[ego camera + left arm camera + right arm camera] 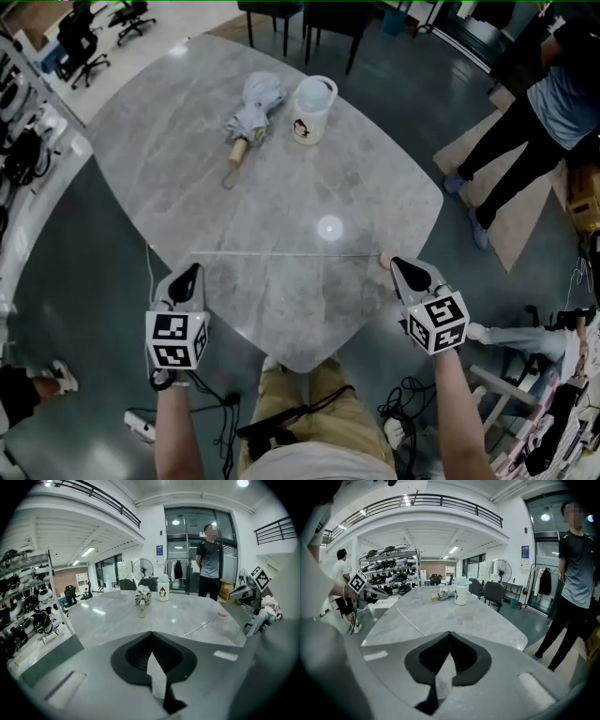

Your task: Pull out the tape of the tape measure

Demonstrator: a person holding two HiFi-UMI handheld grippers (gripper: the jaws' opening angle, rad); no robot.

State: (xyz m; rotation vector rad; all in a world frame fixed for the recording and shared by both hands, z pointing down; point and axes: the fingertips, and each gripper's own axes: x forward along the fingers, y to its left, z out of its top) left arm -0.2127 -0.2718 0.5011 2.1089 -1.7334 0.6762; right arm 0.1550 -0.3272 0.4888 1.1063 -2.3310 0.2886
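A thin pale tape (281, 253) lies pulled out straight across the near part of the grey marble table (187, 159). At its right end sits a small pink case (384, 259). My left gripper (194, 269) hovers just short of the tape's left end, jaws shut with nothing between them. My right gripper (395, 263) is beside the pink case, also shut and empty. In the left gripper view the tape (199, 626) runs to the pink case (221, 614) ahead of the gripper (151, 633). The right gripper view shows the tape (408, 620) left of the gripper (450, 633).
A folded grey umbrella (251, 108) and a white mug (313, 110) sit at the table's far side. A person (553, 94) stands off the table's right. Shelves with gear (19, 141) line the left. The table's near edge (300, 361) is close to my legs.
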